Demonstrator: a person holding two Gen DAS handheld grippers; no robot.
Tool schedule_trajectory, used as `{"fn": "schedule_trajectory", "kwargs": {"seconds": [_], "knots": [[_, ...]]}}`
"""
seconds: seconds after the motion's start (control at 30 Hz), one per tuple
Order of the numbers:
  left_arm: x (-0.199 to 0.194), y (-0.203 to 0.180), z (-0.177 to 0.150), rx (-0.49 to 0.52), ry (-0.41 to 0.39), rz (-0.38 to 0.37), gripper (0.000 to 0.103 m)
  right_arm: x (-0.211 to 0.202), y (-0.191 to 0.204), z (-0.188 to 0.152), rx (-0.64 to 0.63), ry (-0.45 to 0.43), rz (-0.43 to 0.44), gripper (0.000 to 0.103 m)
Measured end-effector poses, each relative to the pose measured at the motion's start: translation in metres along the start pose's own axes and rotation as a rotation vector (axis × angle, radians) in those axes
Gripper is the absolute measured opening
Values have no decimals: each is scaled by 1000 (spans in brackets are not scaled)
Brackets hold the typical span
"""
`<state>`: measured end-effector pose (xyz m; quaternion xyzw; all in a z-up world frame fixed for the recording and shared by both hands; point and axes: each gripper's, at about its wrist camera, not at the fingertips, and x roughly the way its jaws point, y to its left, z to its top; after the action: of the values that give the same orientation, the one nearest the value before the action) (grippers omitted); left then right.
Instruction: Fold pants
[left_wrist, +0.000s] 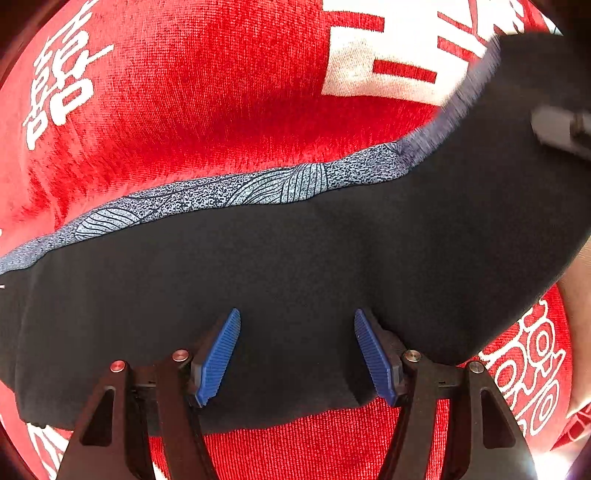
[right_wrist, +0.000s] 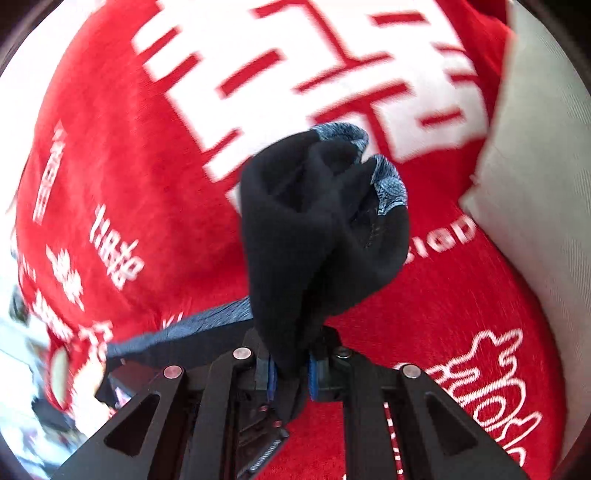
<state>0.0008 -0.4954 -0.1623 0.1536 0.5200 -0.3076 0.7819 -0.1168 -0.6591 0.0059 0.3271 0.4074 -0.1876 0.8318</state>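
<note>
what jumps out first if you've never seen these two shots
The bright red cloth with big white lettering fills both views. Across it lie the black pants, with a patterned blue-grey band along their far edge. The right gripper is shut on a bunched end of them.

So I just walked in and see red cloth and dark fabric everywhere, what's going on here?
A person with a gripper in each hand is folding dark pants on a red printed cloth. The right gripper is shut on a bunched end of the pants, lifted clear of the cloth. The left gripper has its blue pads standing apart over the flat part, not pinching it. The fold is not yet laid down.
</note>
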Motion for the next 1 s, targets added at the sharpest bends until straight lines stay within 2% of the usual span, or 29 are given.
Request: {"fn": "schedule_trajectory", "kwargs": {"seconds": [0.1,0.17,0.23,0.33,0.37,0.4,0.57,0.7,0.8,0.83,0.87,0.93,1.0], "knots": [[-7,16,4,-11,56,-60,65,0,34,-2,-113,2,-16,13],[-20,39,8,-75,83,-95,65,-2,56,-5,-179,3,-28,13],[-45,75,10,-140,65,-97,65,0,81,-8,-258,10,-44,13],[-77,141,11,-185,33,-24,66,10,122,-23,-383,38,-76,13],[-80,160,11,-197,33,-13,77,16,137,-30,-420,51,-89,13],[-84,188,9,-218,42,5,82,27,154,-40,-466,69,-109,13],[-91,282,-13,-284,67,119,82,90,218,-97,-643,150,-189,14],[-86,332,-27,-351,103,143,82,151,247,-151,-780,233,-314,17],[-82,353,-29,-359,123,140,82,165,255,-179,-892,218,-426,28],[-84,352,-29,-352,123,136,82,161,258,-184,-919,210,-429,42],[-83,351,-27,-343,122,124,82,152,260,-187,-927,219,-390,55],[-89,345,-23,-328,125,82,82,132,259,-185,-896,231,-323,60],[-97,326,-14,-303,127,-4,82,111,251,-175,-821,235,-295,62]]}}
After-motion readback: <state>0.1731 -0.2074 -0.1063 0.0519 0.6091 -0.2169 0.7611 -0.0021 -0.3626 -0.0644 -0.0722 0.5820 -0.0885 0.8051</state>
